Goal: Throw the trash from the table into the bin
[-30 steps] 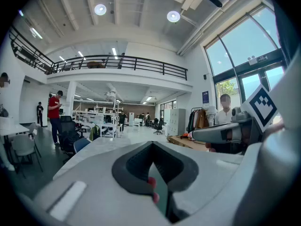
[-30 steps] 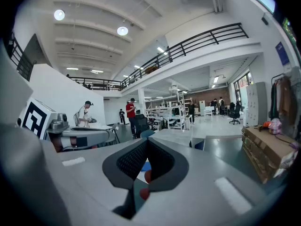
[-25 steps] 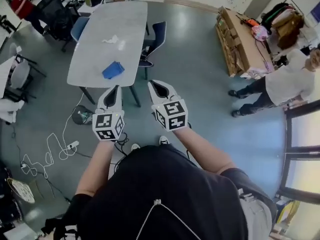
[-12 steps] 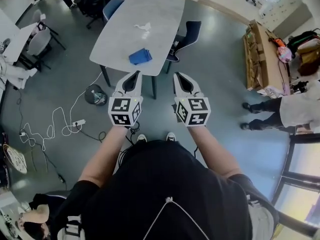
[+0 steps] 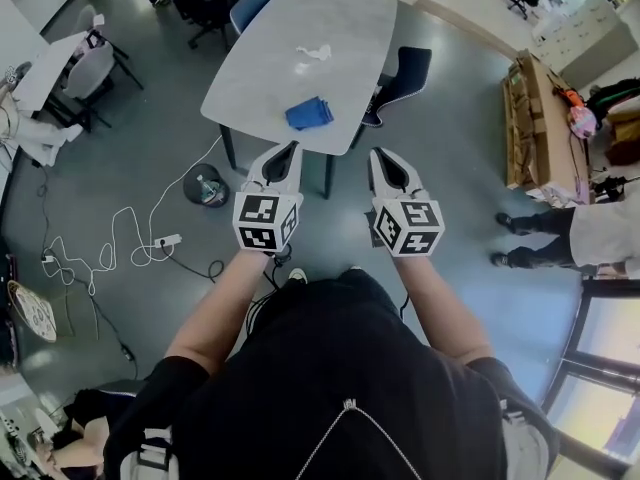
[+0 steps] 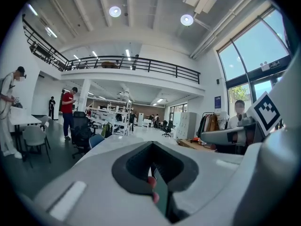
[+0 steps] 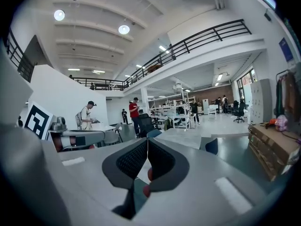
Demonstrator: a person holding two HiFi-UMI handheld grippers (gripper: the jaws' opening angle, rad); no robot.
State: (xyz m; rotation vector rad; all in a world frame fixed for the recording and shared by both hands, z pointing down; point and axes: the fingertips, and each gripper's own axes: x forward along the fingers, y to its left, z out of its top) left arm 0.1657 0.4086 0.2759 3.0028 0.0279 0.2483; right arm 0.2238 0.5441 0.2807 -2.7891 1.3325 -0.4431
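A grey table stands ahead of me in the head view. On it lie a crumpled white piece of trash near the far middle and a folded blue cloth near the front edge. My left gripper and right gripper are held side by side in the air just short of the table's front edge. Both are shut with nothing in them. In the gripper views the left gripper and right gripper show their jaws pressed together. A small dark round bin sits on the floor left of the table.
A blue chair is tucked at the table's right side. White cables and a power strip trail over the floor at left. A wooden rack and a standing person are at right. More chairs stand at far left.
The view has moved closer to the table, which now sits nearer and further right in the picture. Both grippers stay shut and side by side.
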